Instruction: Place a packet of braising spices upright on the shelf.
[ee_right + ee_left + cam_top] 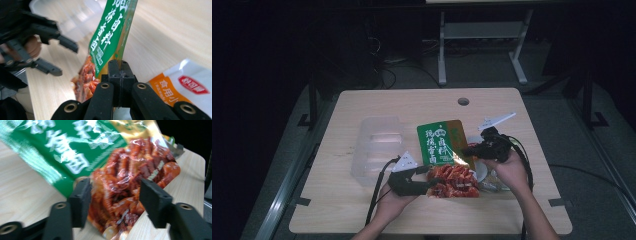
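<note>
Lab-like recording room: dark surround, lone light-wood table (362, 210), metal frame legs (442, 55), floor cables (407, 65).

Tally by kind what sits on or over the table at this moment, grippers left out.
Green and red food packet: 1
White and orange packet: 1
Clear plastic tray: 1
Total: 3

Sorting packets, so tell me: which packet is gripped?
The green packet, pinched by the right gripper; the white-and-orange packet lies on the table.
</note>
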{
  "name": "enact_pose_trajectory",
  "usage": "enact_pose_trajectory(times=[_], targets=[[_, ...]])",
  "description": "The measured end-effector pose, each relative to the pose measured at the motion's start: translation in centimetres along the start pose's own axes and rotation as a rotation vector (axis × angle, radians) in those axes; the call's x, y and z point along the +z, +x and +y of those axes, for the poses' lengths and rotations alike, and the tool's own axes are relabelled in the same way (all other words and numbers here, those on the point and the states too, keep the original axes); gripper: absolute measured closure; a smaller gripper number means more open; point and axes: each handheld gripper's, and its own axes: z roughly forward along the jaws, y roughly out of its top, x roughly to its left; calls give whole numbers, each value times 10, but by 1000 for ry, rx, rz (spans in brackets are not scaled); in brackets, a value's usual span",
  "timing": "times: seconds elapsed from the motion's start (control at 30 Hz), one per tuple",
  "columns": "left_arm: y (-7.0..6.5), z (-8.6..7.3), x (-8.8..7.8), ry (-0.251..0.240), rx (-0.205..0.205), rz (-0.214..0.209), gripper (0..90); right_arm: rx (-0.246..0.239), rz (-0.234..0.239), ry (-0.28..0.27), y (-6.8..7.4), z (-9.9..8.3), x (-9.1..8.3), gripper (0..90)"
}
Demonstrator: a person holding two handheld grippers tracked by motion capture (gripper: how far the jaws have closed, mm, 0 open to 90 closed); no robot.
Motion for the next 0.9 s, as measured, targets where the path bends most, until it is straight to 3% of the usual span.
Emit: enact_pose_trajectory(times=[0.03,0.2,0.33,0.43,0.5,0.57,0.6,0.63,0.67,0.7,0.73,0.77,0.8,0.83,0.87,0.9], targets=[[0,0,0,0,0,0,358,0,0,0,0,0,0,899],[-4,4,-9,-46,-28,10,281,-96,-21,-86,15,-13,-23,899],[-2,11,-6,-32,-58,23,274,-167,-14,-173,25,-32,-42,899],[-1,17,1,-25,-49,30,270,-190,-8,-189,25,-38,-47,899],[0,19,5,-20,-69,25,252,-204,-3,-201,24,-44,-52,899],[0,22,12,-8,-72,5,254,-213,9,-216,21,-49,-55,899],[2,24,18,0,-77,-31,258,-212,26,-227,20,-54,-58,899],[2,24,18,0,-77,-31,274,-212,26,-227,20,-54,-58,899],[7,25,26,18,-131,-96,314,-206,36,-236,18,-58,-58,899],[7,25,26,18,-131,-96,333,-206,36,-236,18,-58,-58,899],[11,26,31,39,-167,-150,333,-207,38,-240,18,-58,-58,899],[13,26,33,55,-174,-170,360,-206,41,-238,17,-59,-58,899],[13,26,35,55,-171,-182,461,-205,43,-238,17,-60,-57,899],[13,26,36,53,-161,-194,461,-205,43,-238,17,-60,-57,899],[11,27,36,50,-146,-199,530,-203,41,-238,17,-59,-56,898],[9,27,36,48,-143,-181,530,-203,41,-238,17,-59,-56,898]])
